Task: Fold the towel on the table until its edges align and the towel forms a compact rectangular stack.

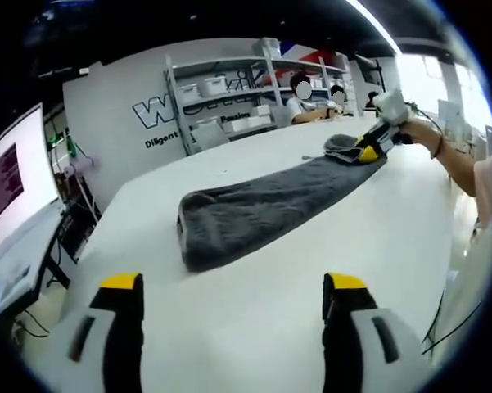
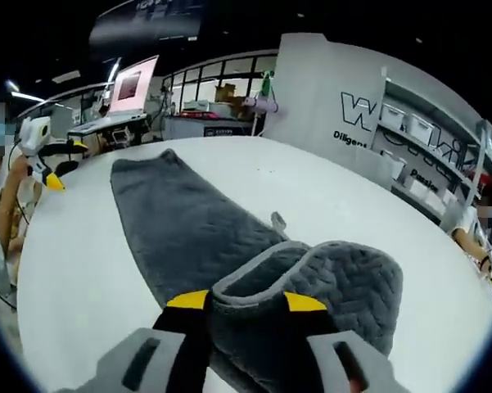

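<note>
Towel [image 1: 262, 209] lengthwise on table [image 1: 254, 327]

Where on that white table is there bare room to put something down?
Bare table lies between the left gripper and the grey towel, and along both long sides of the towel. It is crowded at the far end, where the right gripper pinches a lifted fold.

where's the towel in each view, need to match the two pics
Left gripper view: the grey towel lies as a long strip across the middle of the white table, its far end pinched by the right tongs.
Right gripper view: it runs from upper left to bottom centre, clamped there.
Shared landmark: wall lettering.
</note>
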Demonstrator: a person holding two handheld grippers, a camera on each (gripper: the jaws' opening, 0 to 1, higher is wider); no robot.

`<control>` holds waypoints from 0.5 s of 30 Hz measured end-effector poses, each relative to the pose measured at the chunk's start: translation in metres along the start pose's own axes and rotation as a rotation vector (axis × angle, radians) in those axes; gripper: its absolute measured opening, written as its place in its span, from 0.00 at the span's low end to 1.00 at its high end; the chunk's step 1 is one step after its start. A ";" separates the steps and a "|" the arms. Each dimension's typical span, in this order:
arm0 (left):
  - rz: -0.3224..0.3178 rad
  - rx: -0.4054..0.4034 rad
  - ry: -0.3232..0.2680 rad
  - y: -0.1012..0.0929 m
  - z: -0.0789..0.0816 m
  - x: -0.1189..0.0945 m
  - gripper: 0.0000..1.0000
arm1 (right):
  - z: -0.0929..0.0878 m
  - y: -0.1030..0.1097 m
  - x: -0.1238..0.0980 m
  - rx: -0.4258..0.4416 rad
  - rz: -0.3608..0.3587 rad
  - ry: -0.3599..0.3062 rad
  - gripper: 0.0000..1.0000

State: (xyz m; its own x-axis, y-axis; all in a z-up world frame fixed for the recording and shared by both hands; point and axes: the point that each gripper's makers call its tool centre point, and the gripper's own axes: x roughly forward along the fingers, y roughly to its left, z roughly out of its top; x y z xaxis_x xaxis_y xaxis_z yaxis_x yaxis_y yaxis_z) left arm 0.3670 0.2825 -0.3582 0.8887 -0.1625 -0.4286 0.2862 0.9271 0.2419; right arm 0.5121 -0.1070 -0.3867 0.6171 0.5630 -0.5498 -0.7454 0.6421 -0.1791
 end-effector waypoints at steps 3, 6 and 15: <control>0.001 -0.004 0.000 0.001 -0.001 -0.001 0.95 | -0.003 -0.001 0.001 0.001 0.004 0.010 0.11; -0.001 -0.005 -0.004 0.000 -0.001 -0.002 0.96 | 0.001 -0.001 0.000 0.001 0.004 -0.001 0.07; -0.005 -0.011 -0.008 0.000 -0.002 -0.005 0.97 | 0.035 0.016 -0.004 -0.066 0.026 -0.045 0.06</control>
State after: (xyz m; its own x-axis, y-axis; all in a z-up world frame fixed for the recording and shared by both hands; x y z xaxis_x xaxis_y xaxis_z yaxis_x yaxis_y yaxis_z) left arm 0.3621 0.2834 -0.3580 0.8903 -0.1701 -0.4225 0.2870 0.9298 0.2306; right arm 0.5069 -0.0807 -0.3592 0.6067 0.6032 -0.5176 -0.7755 0.5922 -0.2189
